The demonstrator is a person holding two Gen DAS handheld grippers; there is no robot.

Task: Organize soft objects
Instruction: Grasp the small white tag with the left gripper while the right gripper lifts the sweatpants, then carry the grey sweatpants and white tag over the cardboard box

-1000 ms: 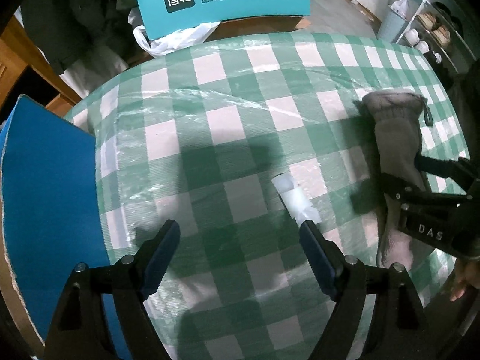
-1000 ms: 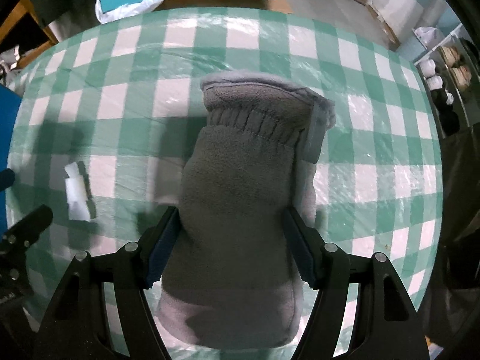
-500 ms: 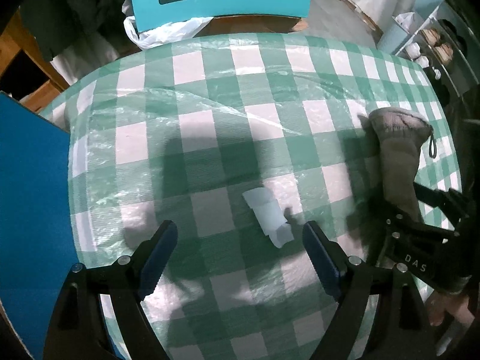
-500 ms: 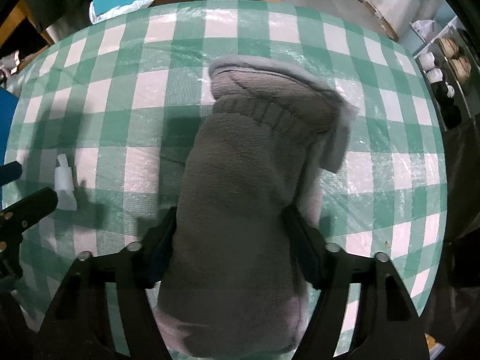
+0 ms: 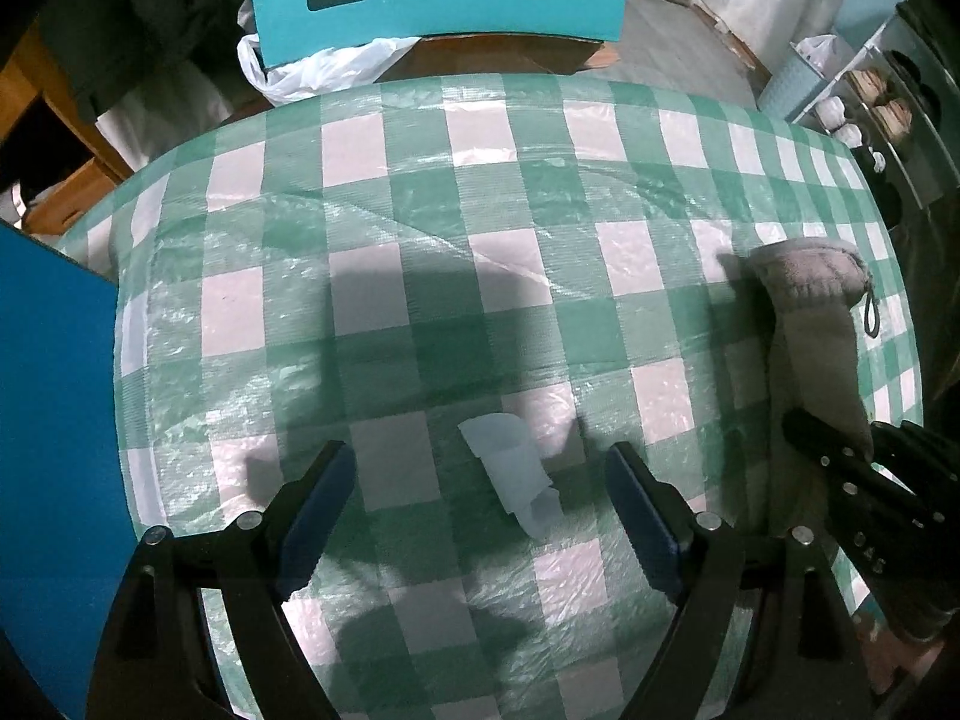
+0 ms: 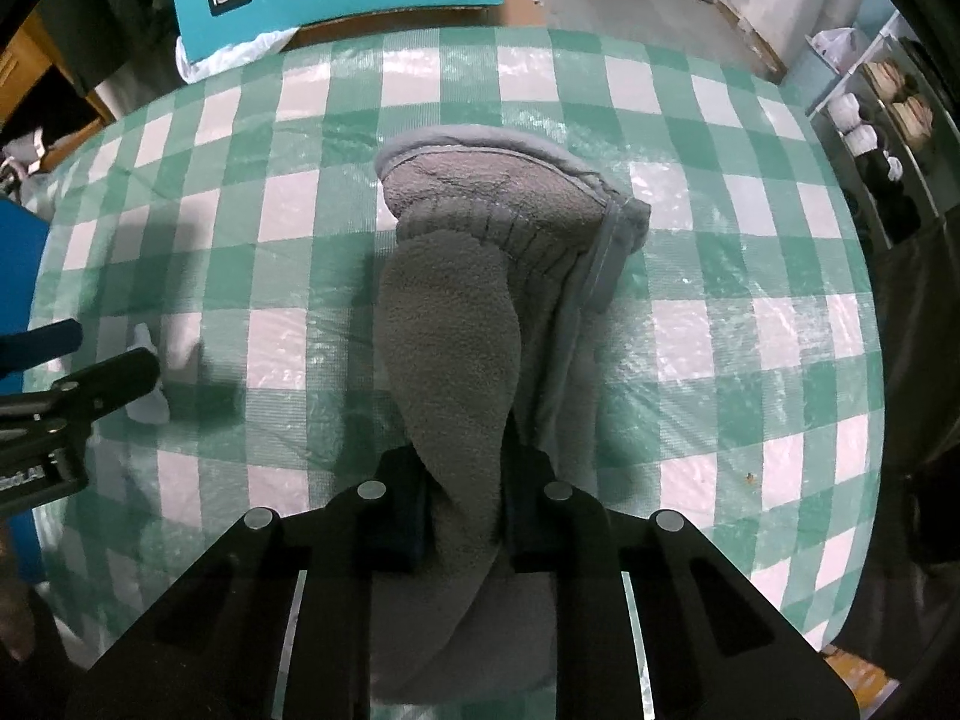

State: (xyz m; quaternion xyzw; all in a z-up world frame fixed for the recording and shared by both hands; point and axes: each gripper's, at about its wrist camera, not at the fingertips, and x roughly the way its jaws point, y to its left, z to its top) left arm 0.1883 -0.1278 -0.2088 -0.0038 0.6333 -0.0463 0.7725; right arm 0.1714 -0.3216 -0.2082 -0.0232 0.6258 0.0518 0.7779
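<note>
- Pinching the grey fleece mitten (image 6: 450,324) near its lower end, the right gripper (image 6: 462,516) has its jaws closing tight on a bunched fold of the fabric, which is squeezed into a narrow ridge between the pads.
- The mitten's long axis runs straight away from the right gripper, its ribbed cuff at the far end, resting on the green-and-white checked plastic cloth (image 6: 750,276) over the bench; part of the mitten looks lifted into a ridge while the rest lies on the cloth.
- From the left wrist view the same mitten (image 5: 810,324) lies far off to the right, well apart from the left gripper (image 5: 474,504), so the right hand is plainly the nearer one for it.
- The left gripper points down with its jaws wide, easing slightly inward, and grips nothing; a small crumpled scrap of translucent white plastic (image 5: 510,474) lies on the cloth between its blue pads (image 5: 312,516), touching neither.
- The scrap's long axis runs at a slant across the gap between the jaws, a little nearer the right-hand pad.
- Judging from this, lifting the mitten clear turns on the pinch holding the soft fold, which could slip out.
</note>
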